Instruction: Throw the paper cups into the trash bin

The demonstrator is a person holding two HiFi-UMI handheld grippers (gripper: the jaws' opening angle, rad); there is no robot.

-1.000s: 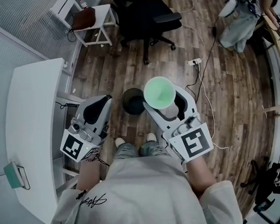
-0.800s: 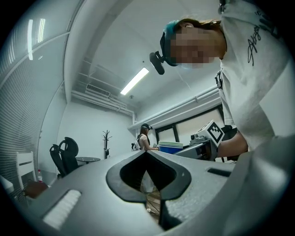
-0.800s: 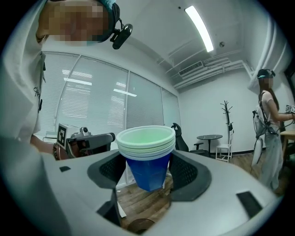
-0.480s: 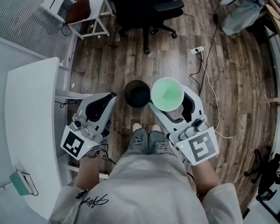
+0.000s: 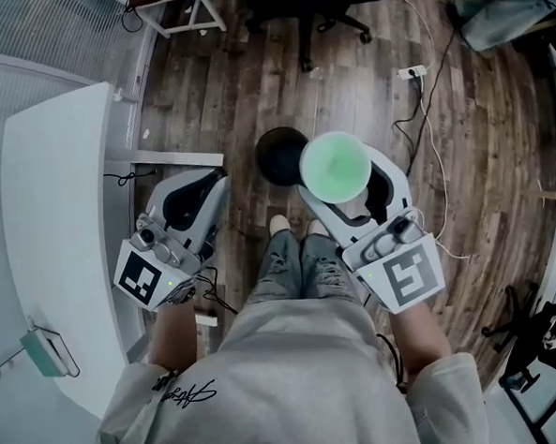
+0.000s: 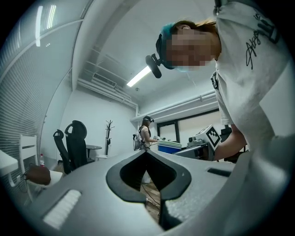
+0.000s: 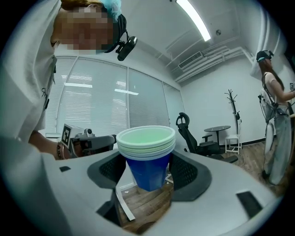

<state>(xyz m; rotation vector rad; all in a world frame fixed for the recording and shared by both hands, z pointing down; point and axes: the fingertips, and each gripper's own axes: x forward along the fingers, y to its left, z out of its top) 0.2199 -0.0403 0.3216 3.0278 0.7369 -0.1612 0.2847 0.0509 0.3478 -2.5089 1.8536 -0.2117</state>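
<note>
My right gripper (image 5: 349, 186) is shut on a stack of paper cups (image 5: 334, 166), blue outside and pale green inside, held upright. In the right gripper view the cups (image 7: 146, 154) sit between the two dark pads (image 7: 188, 173). A round black trash bin (image 5: 276, 156) stands on the wood floor, and the cups cover its right rim in the head view. My left gripper (image 5: 214, 181) hovers left of the bin, shut and empty. In the left gripper view its tips (image 6: 146, 152) meet with nothing between them.
A white table (image 5: 53, 230) runs along the left with a teal object (image 5: 44, 351) on it. An office chair base (image 5: 326, 12) stands beyond the bin. A power strip with cables (image 5: 412, 71) lies at the right. My shoes (image 5: 292, 227) are just short of the bin.
The person has stepped forward, so the bin lies closer. The right gripper with the cups now overlaps the bin's right rim. The left gripper stays shut and empty.
</note>
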